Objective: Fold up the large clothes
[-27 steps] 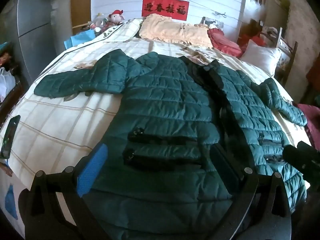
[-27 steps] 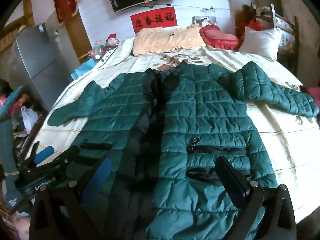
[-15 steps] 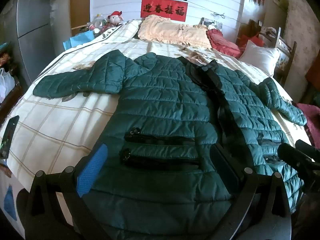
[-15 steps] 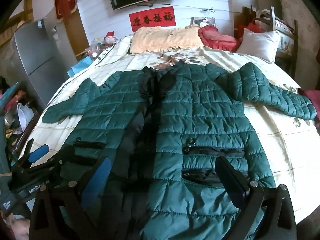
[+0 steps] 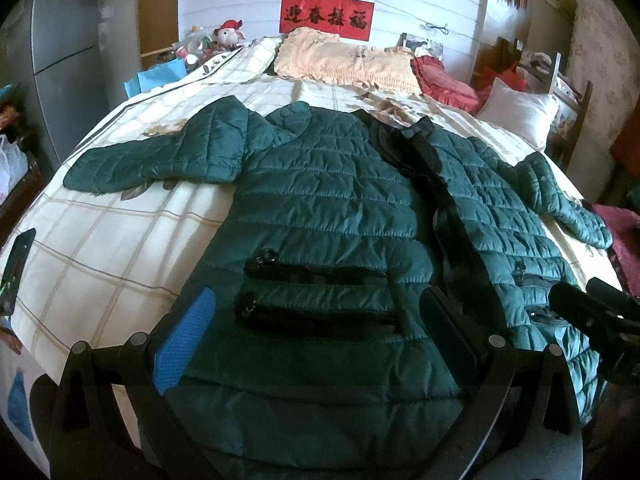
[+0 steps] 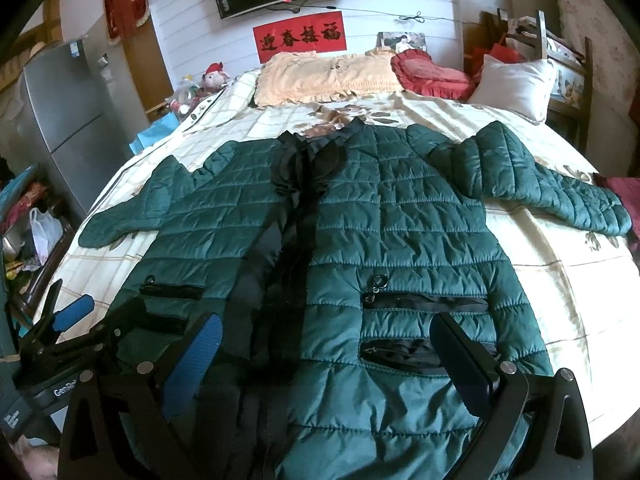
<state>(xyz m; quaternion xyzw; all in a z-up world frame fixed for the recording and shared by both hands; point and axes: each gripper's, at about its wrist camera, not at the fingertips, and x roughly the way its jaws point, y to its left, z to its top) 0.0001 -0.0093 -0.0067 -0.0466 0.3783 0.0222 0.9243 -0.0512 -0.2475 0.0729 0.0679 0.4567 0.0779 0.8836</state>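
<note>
A dark green quilted jacket [image 5: 332, 208] lies face up and spread flat on the bed, sleeves out to both sides, black lining showing along the open front; it also shows in the right wrist view [image 6: 392, 232]. My left gripper [image 5: 316, 316] is open and empty, just above the jacket's left pocket near the hem. My right gripper [image 6: 328, 336] is open and empty above the hem by the right pocket. The right gripper shows at the left wrist view's right edge [image 5: 592, 316]. The left gripper shows at the right wrist view's lower left [image 6: 68, 328].
The bed [image 5: 104, 248] has a cream checked sheet. Pillows [image 5: 348, 60] and a red cushion [image 5: 444, 80] lie at its head, a white pillow [image 5: 520, 112] at the right. A grey fridge [image 6: 68, 120] stands left. A phone [image 5: 16, 264] lies on the bed's left edge.
Both grippers have drawn back a little toward the foot of the bed and tilted up slightly. The jacket has not moved.
</note>
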